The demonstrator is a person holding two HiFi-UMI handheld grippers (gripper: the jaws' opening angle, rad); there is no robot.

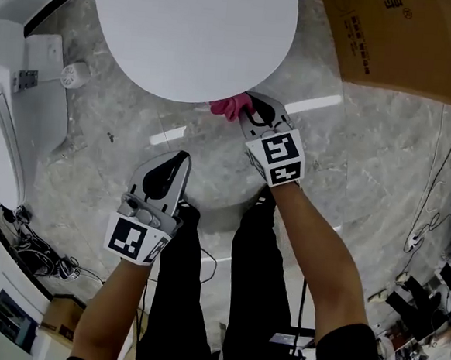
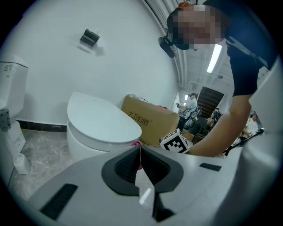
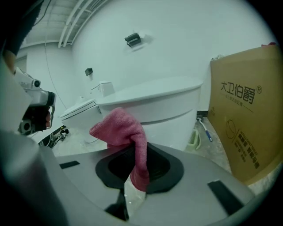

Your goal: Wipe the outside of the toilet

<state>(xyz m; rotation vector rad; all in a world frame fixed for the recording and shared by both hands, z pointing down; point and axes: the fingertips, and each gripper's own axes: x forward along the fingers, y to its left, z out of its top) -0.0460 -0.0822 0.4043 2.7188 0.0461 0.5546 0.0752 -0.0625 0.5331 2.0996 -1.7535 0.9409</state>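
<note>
Toilet (image 1: 190, 33), right claw (image 3: 138, 171) tight on cloth (image 3: 117, 128), left claw (image 2: 140, 161) closed; blue-handled brush (image 3: 204, 129) only in right gripper view

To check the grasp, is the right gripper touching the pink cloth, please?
Touching. The right gripper view shows the right gripper shut on the pink cloth.

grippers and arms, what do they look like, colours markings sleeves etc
The left gripper and right gripper are pale grey moulded plastic shells, each tapering to two jaws lined with black ribbed pads. Each carries a white cube with black square markers at its rear. The arms are bare below short dark sleeves, and black trousers show beneath.
</note>
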